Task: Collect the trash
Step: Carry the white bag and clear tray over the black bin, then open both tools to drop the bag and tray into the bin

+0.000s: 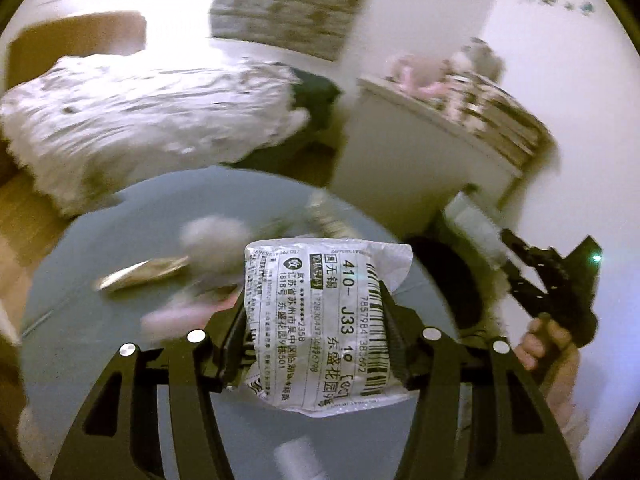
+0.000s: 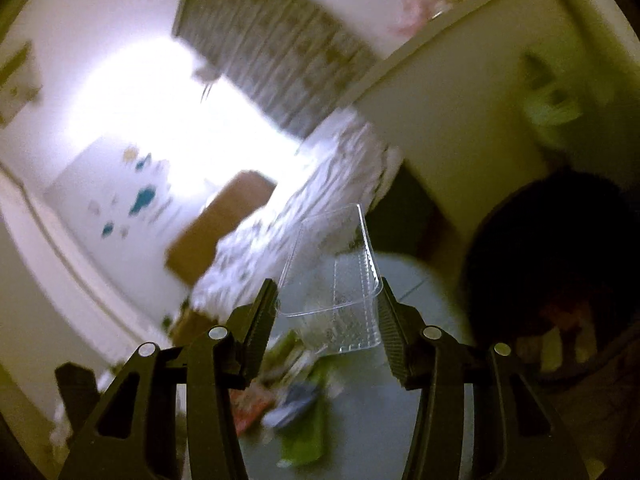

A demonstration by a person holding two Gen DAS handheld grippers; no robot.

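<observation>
Left tongs [image 1: 316, 336] are clamped on a white parcel bag [image 1: 320, 320] with a barcode label — it is lifted clear above the grey round worktop [image 1: 100, 280]. Right tongs [image 2: 326, 316] grip a clear plastic tray [image 2: 340, 292], pads on either side, held above the worktop where blurred scraps [image 2: 296, 404] lie — a dark bin [image 1: 444, 280] sits just beside.
</observation>
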